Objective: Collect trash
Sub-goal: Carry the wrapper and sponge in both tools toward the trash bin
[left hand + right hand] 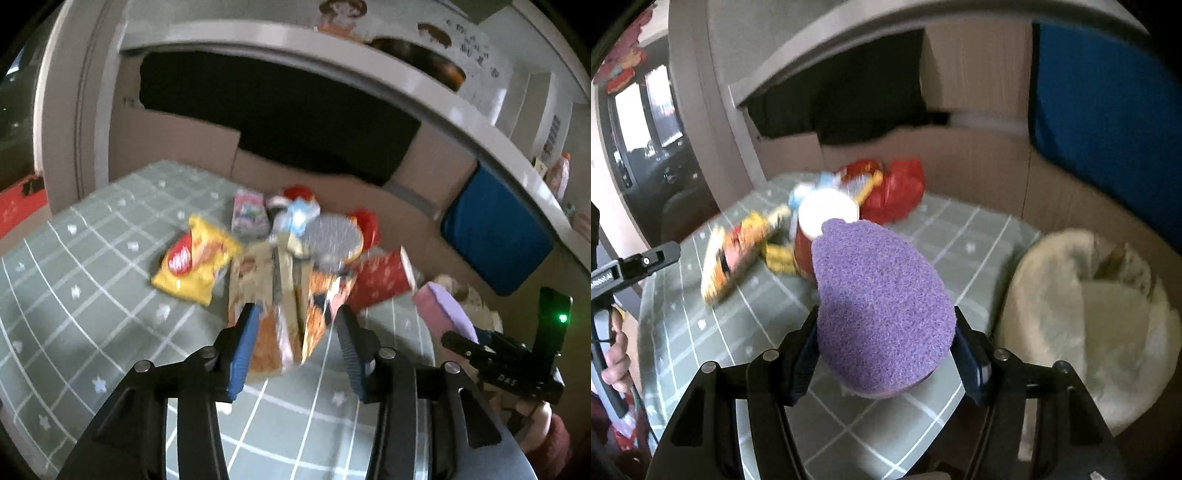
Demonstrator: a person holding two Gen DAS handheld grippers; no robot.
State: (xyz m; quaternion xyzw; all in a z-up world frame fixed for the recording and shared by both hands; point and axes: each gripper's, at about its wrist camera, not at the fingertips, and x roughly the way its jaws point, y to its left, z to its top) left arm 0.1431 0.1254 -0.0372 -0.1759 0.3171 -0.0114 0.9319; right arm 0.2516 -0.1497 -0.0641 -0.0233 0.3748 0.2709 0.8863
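My left gripper (298,312) is open over the green checked tablecloth (92,295). A crumpled orange snack bag (291,325) lies between its blue pads (242,350), and the right pad stands clear of it. Beyond it is a blurred heap of trash: a yellow chip bag (192,262), a pink packet (249,214), a round foil lid (334,236), a red paper cup (380,280) and a red plastic bag (897,188). My right gripper (886,314) is shut on a purple sponge (879,295) with a pink underside, held above the table's right part.
A cream fluffy round seat (1089,314) stands right of the table. Cardboard panels (436,162) and a blue cushion (495,229) rise behind the table. A hand (617,358) holds the left gripper's handle at the table's left edge.
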